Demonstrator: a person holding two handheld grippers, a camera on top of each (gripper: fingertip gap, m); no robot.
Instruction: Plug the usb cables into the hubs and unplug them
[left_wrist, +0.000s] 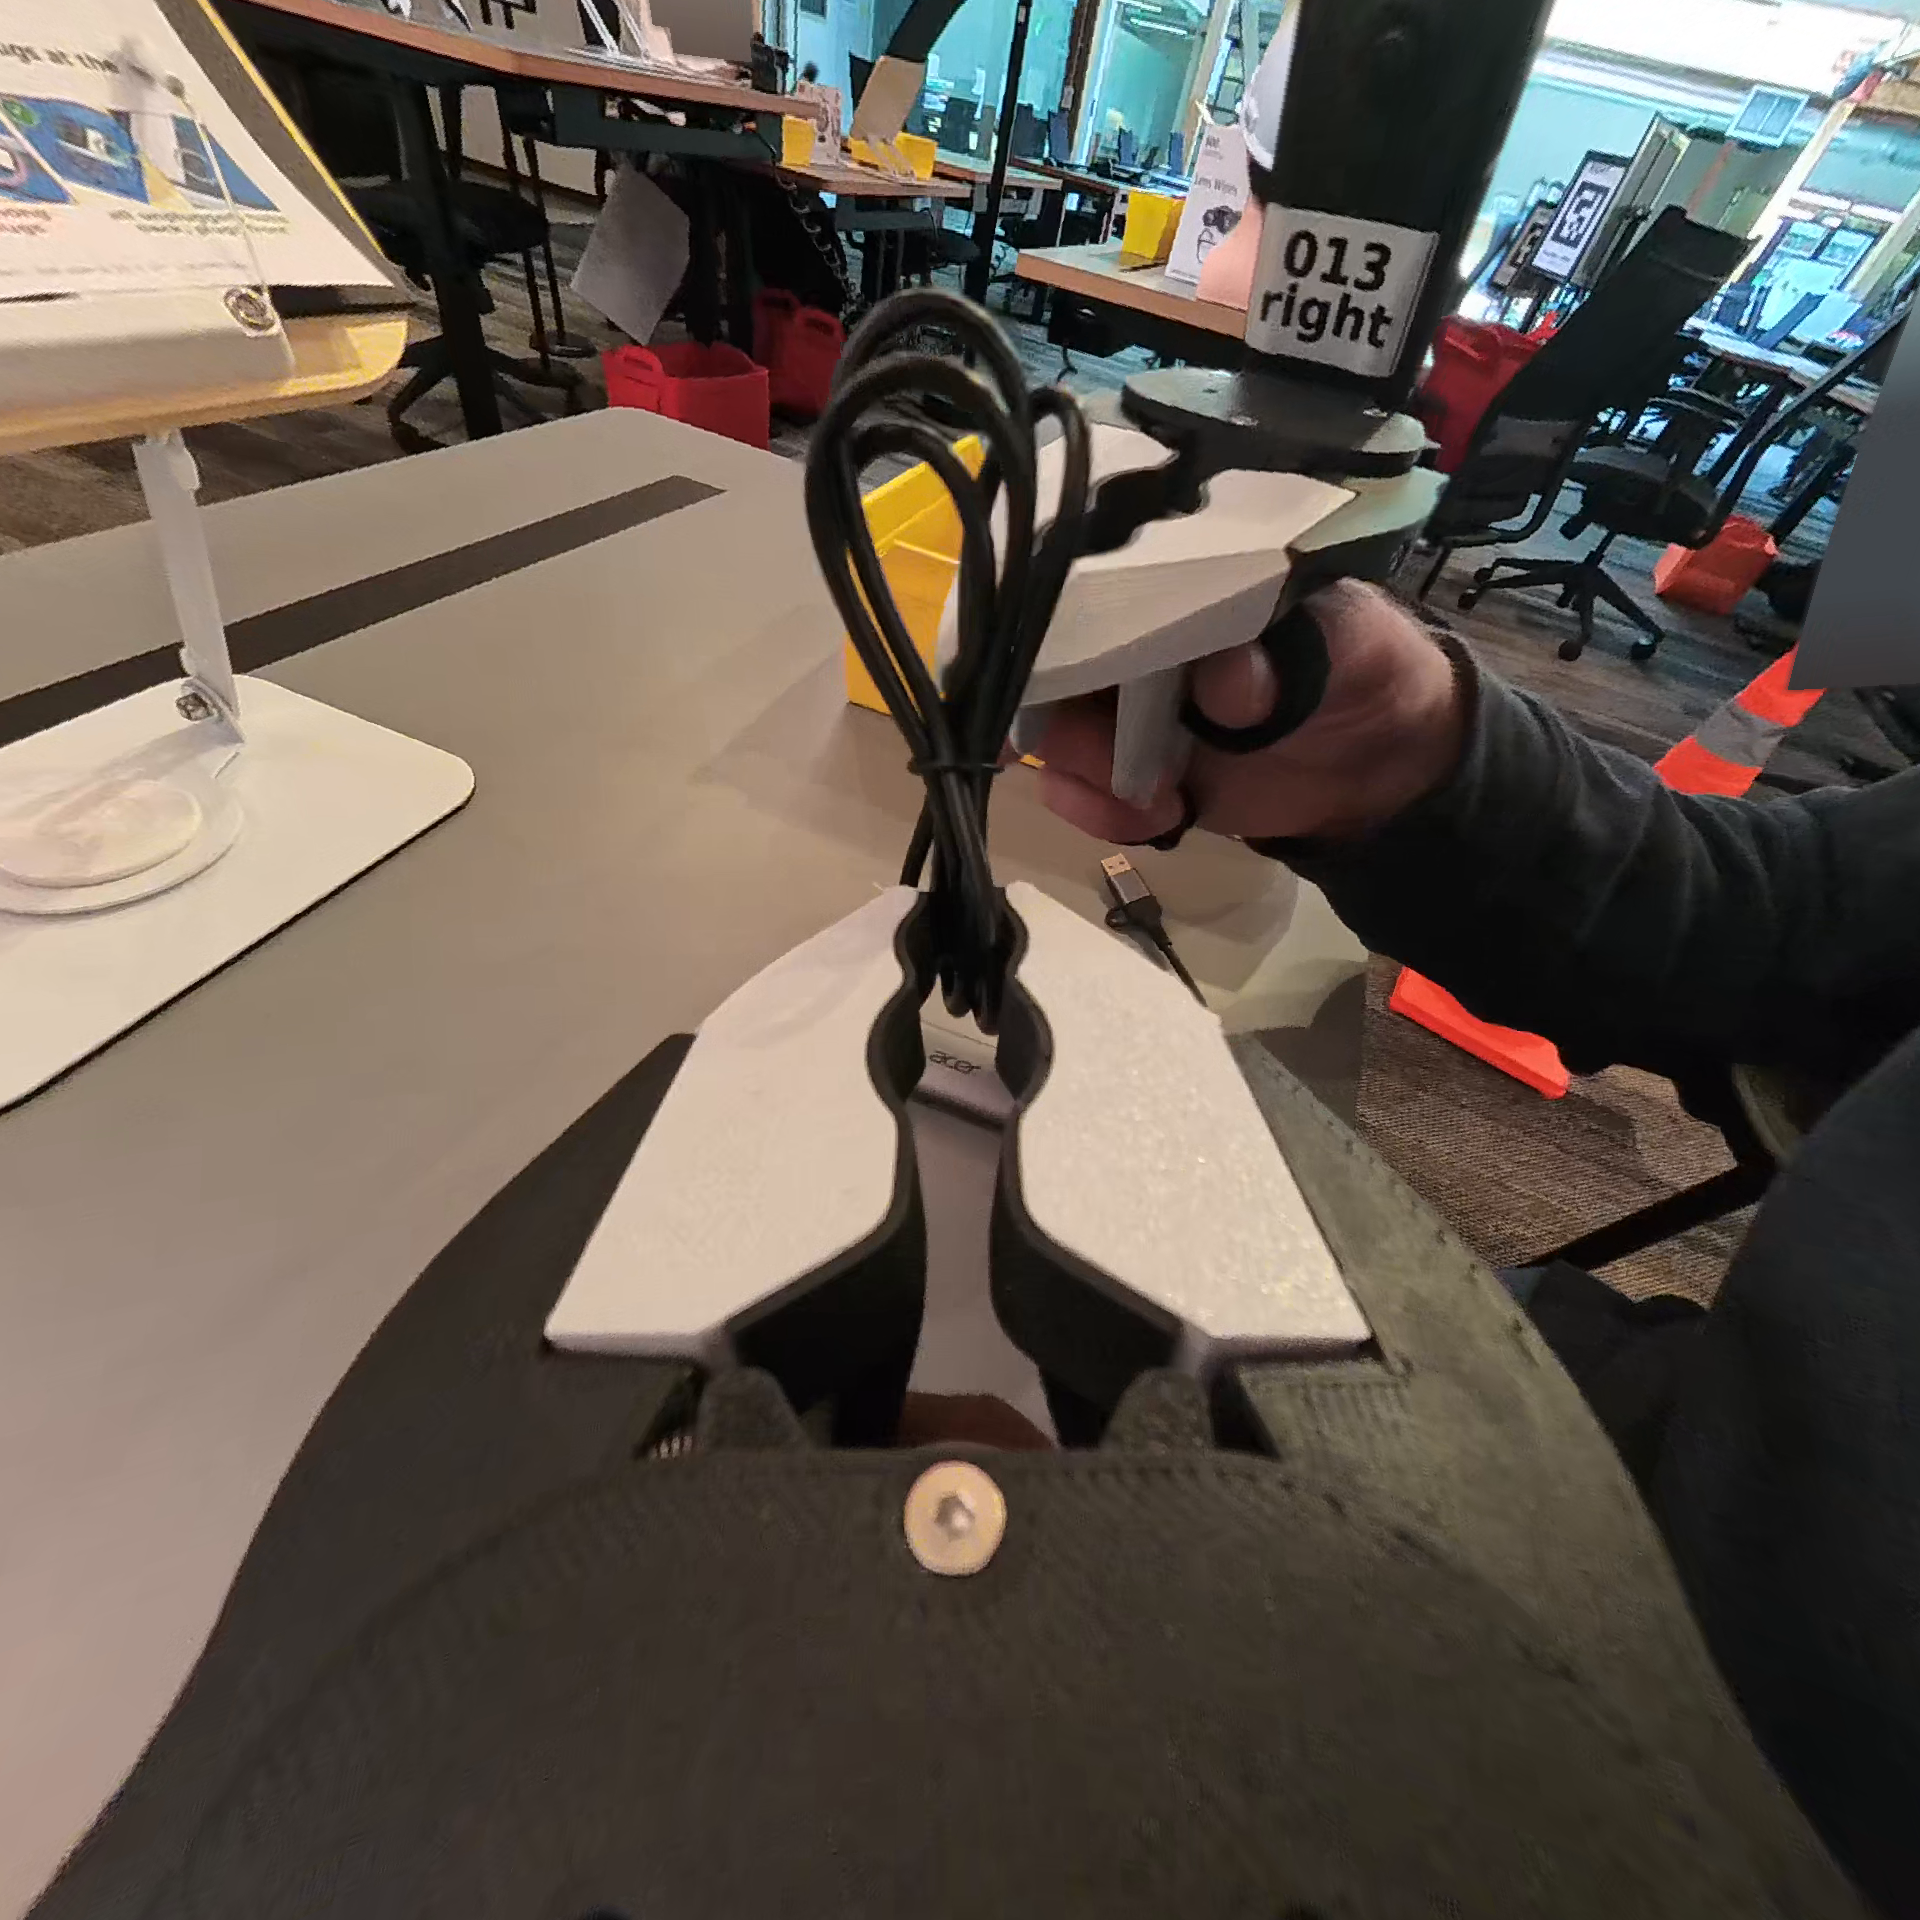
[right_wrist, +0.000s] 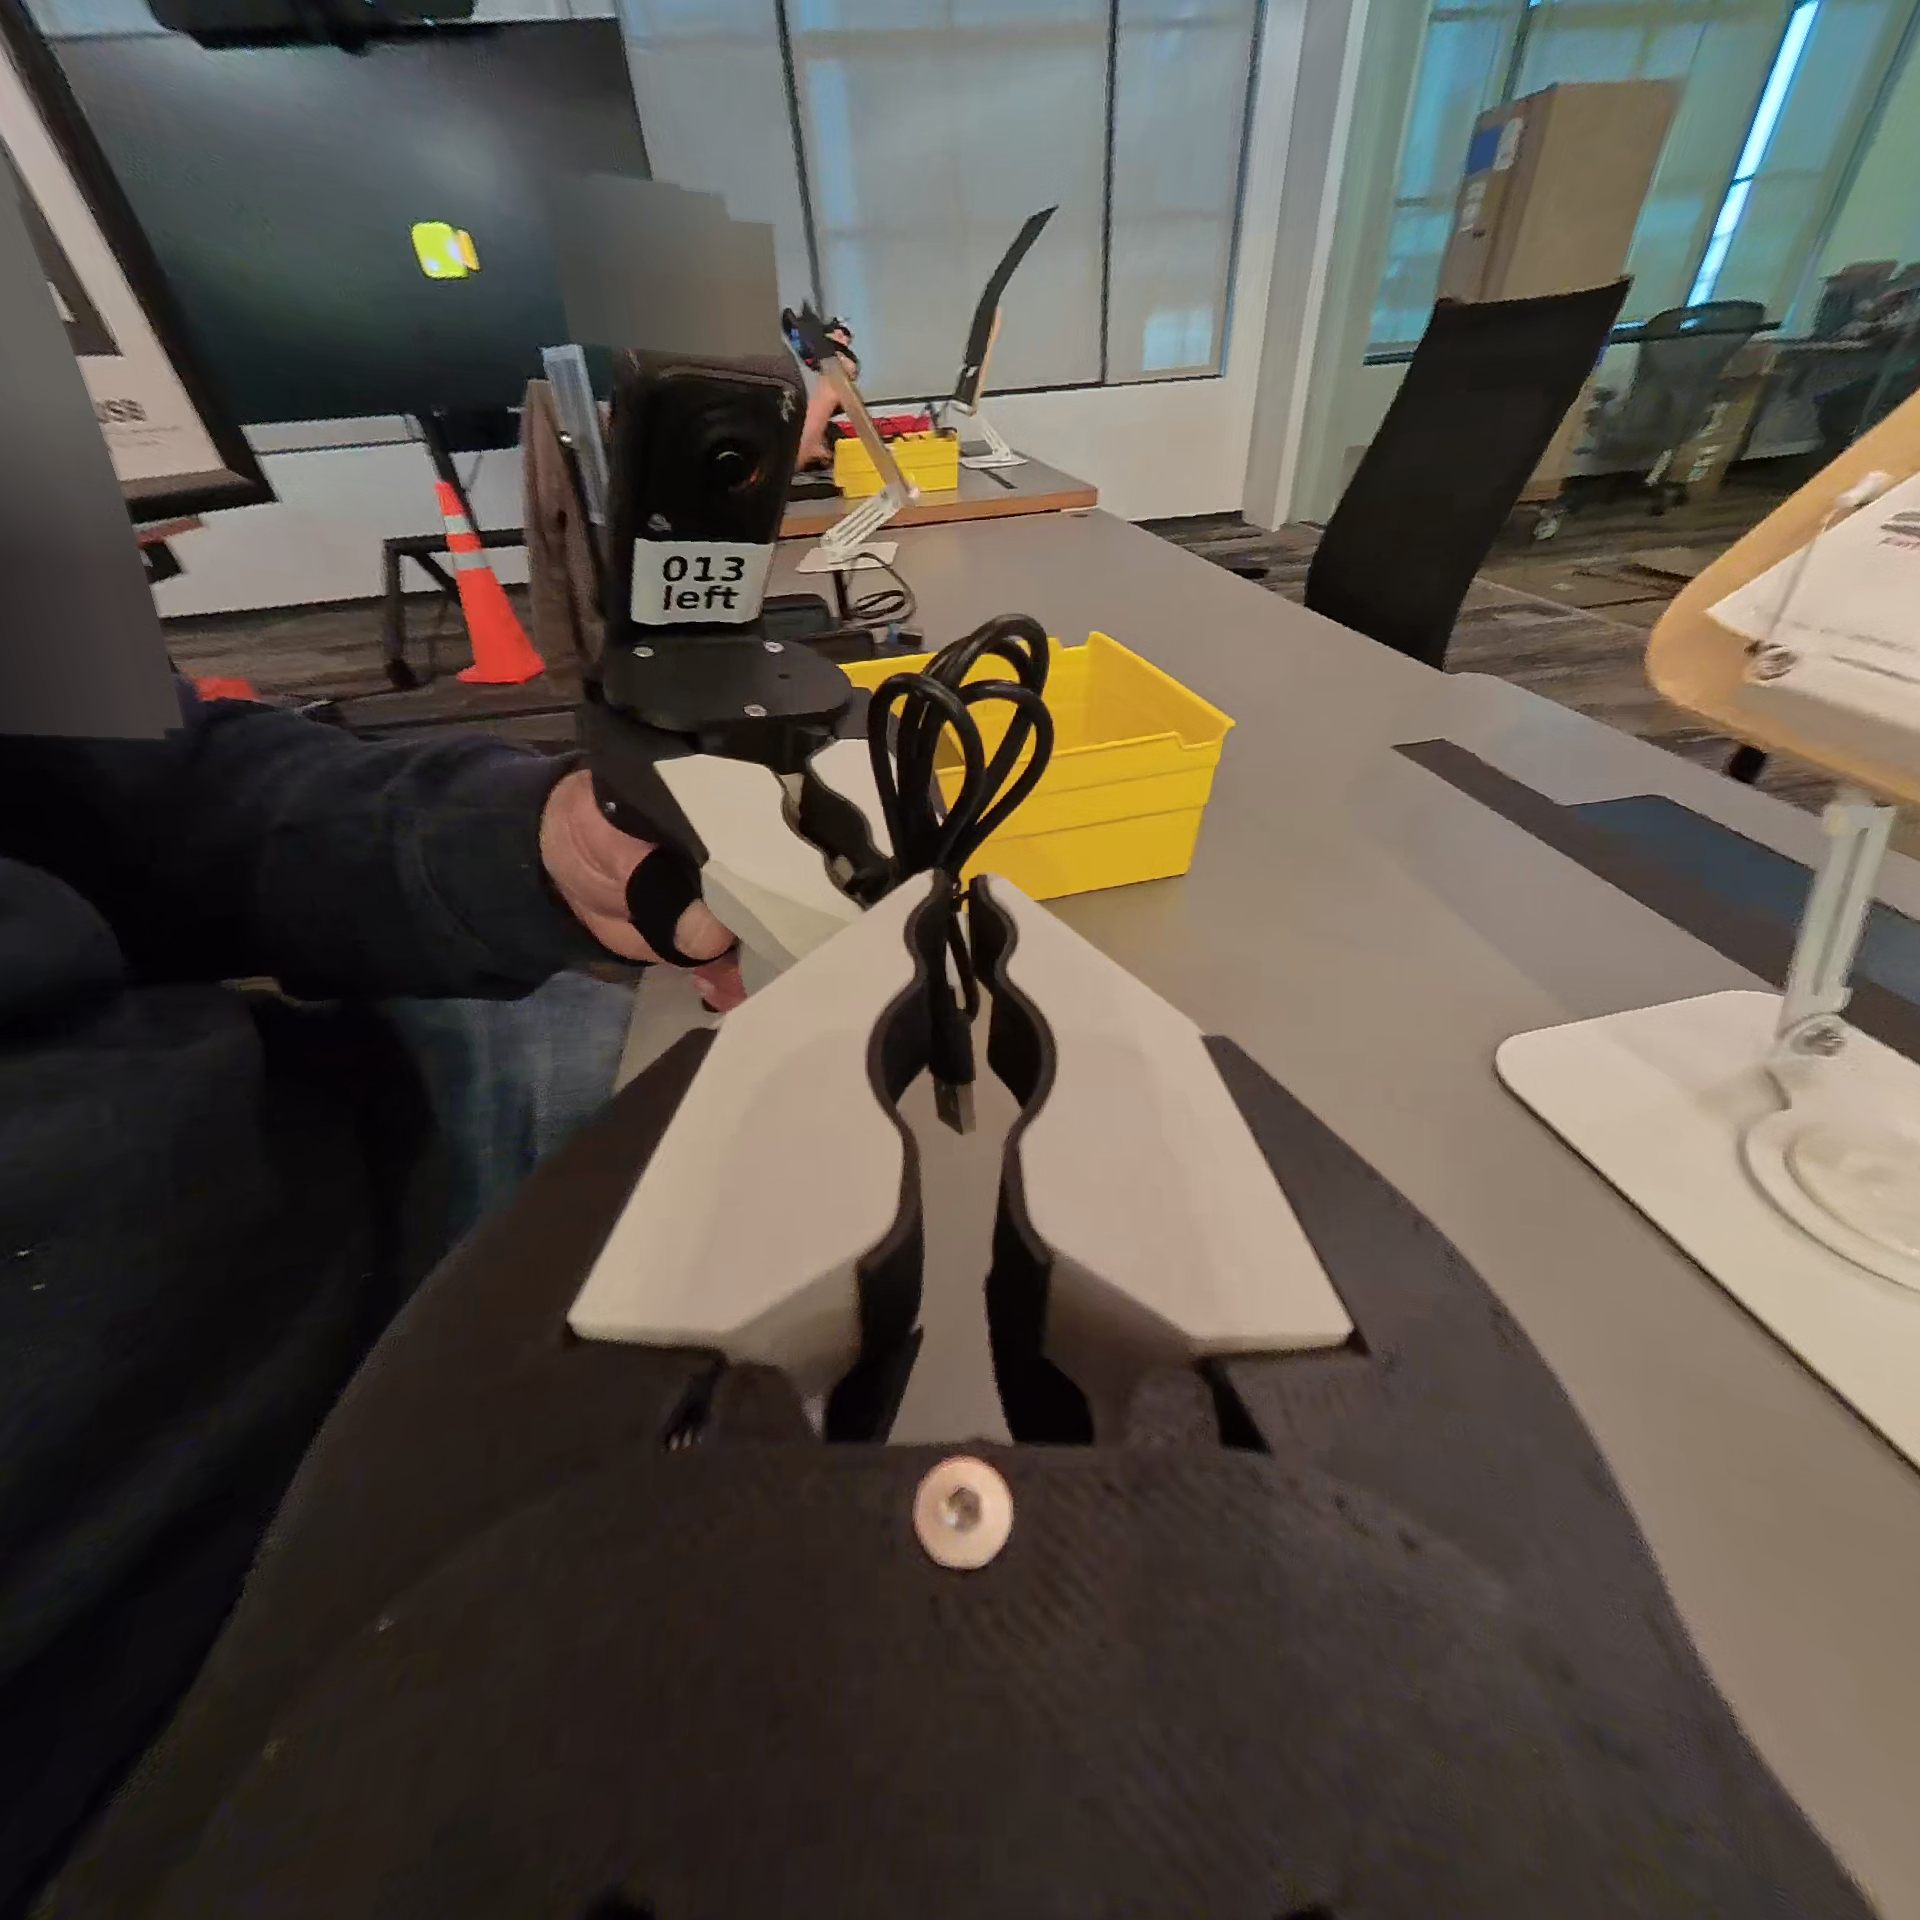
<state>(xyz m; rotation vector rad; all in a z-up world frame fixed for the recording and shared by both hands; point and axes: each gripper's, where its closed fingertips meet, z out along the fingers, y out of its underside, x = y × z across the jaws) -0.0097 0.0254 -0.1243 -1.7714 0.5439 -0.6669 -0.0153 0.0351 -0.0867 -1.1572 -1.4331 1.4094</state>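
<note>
Over the grey surface (left_wrist: 582, 727) both grippers share a tied black cable bundle (left_wrist: 935, 582): left gripper (left_wrist: 961, 940) pinches its lower end, right gripper (right_wrist: 956, 935) holds the plug end, loops upright.

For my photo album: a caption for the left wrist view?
Two claws share one bundled black cable above a grey table.

Open-plan office: rows of desks (left_wrist: 1122, 275), swivel chairs (left_wrist: 1621, 488), big windows (right_wrist: 997, 187).

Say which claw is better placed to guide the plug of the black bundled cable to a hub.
Right, probably: the right claw pinches the black bundled cable just by its plug; the left claw only holds the tied loops.
</note>
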